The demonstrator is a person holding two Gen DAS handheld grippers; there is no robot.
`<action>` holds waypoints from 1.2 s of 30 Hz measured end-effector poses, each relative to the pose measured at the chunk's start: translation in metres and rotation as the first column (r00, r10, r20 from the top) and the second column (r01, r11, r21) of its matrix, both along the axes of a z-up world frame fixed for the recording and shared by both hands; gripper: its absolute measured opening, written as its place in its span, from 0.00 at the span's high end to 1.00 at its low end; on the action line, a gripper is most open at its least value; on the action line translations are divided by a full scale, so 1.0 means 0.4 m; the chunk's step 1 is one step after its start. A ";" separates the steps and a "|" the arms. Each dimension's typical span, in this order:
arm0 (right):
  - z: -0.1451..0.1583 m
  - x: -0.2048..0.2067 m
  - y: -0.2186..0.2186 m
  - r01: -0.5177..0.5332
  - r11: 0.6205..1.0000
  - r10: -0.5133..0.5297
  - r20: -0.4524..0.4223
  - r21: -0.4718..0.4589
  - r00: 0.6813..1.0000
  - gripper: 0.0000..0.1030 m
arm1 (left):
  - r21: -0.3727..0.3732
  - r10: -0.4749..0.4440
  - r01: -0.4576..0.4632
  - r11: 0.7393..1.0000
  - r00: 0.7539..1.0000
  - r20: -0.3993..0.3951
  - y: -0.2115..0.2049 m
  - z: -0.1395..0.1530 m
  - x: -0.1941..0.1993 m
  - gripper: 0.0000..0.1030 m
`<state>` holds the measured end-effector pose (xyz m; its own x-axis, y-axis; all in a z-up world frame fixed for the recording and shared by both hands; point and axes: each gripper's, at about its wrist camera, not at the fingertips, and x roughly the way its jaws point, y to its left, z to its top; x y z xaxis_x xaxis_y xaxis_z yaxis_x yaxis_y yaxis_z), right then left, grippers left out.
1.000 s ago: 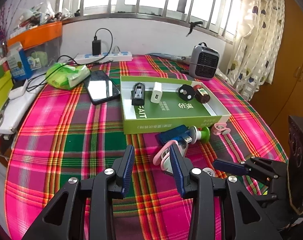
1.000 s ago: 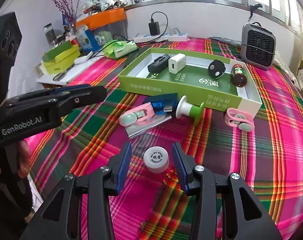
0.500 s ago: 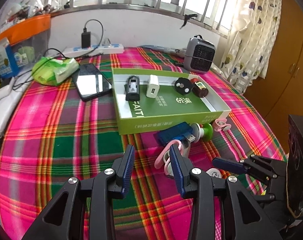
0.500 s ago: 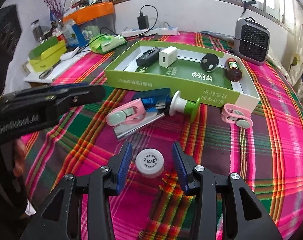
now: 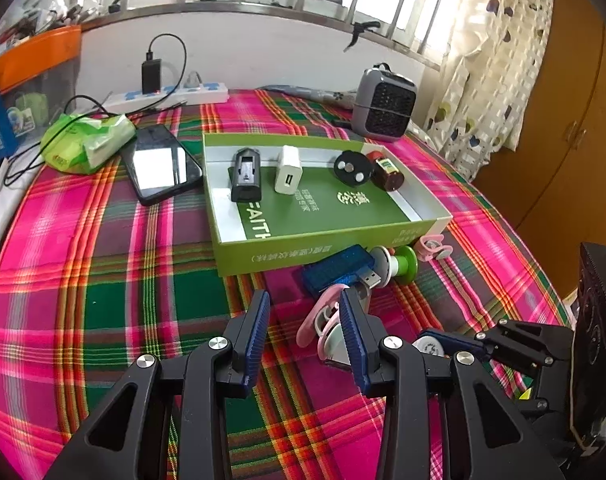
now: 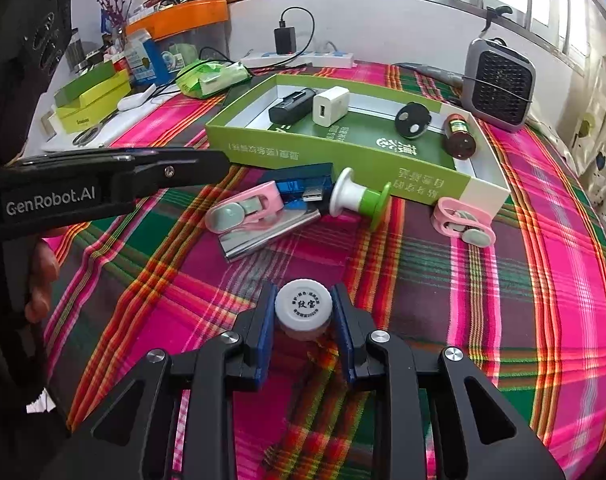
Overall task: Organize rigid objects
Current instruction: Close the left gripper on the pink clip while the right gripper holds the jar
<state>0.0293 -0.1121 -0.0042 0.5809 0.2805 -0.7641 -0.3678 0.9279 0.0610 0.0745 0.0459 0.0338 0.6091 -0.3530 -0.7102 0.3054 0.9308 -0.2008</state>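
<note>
Two claws: the right claw (image 6: 303, 320) is clenched on the small jar (image 6: 303, 312); the left claw (image 5: 303, 328) is released, its blue-padded fingers (image 5: 259, 320) spread over bare cloth.
Small jar: squat and round, with a white screw cap printed with a black ring of characters and a clear, reddish-looking body below; both blue pads of the right claw press its sides, low over the plaid table (image 6: 543, 280), in front of the loose pile.
Green tray (image 5: 287, 256): shallow cardboard box, white inside walls, green printed floor; sits mid-table.
Inside the tray: a black charger block (image 5: 245, 174), a white USB plug (image 5: 288, 169), a black round disc (image 5: 353, 168) and a brown bottle (image 5: 387, 170) lying on its side, all along the far wall.
Loose pile: a blue USB reader (image 6: 299, 186), a pink clip (image 6: 243, 210) lying on a silver plate (image 6: 267, 232), and a white-and-green spool (image 6: 359, 198) on its side, all just in front of the tray's near wall.
Second pink clip (image 6: 463, 222): beside the tray's near right corner.
Left of the tray: a black phone (image 5: 161, 164) face up, touching a green tissue pack (image 5: 89, 144).
Behind the tray: a grey fan heater (image 5: 383, 104) and a white power strip (image 5: 171, 94) by the wall.
Person: a hand (image 6: 43, 276) grips the left claw's handle.
</note>
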 end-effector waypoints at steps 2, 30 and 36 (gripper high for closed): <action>0.002 0.001 -0.013 0.021 1.000 -0.021 0.007 -0.006 1.000 0.72 | 0.002 -0.004 0.004 1.000 1.000 -0.007 -0.007 -0.002 0.003 0.66; 0.027 0.008 -0.170 0.110 0.994 -0.110 0.069 0.008 0.992 0.72 | 0.090 0.013 -0.006 0.996 0.997 -0.073 -0.079 -0.061 0.038 0.66; 0.023 0.012 -0.173 0.100 0.995 -0.100 0.066 0.014 0.993 0.72 | 0.077 0.025 -0.019 0.997 0.997 -0.078 -0.078 -0.061 0.038 0.66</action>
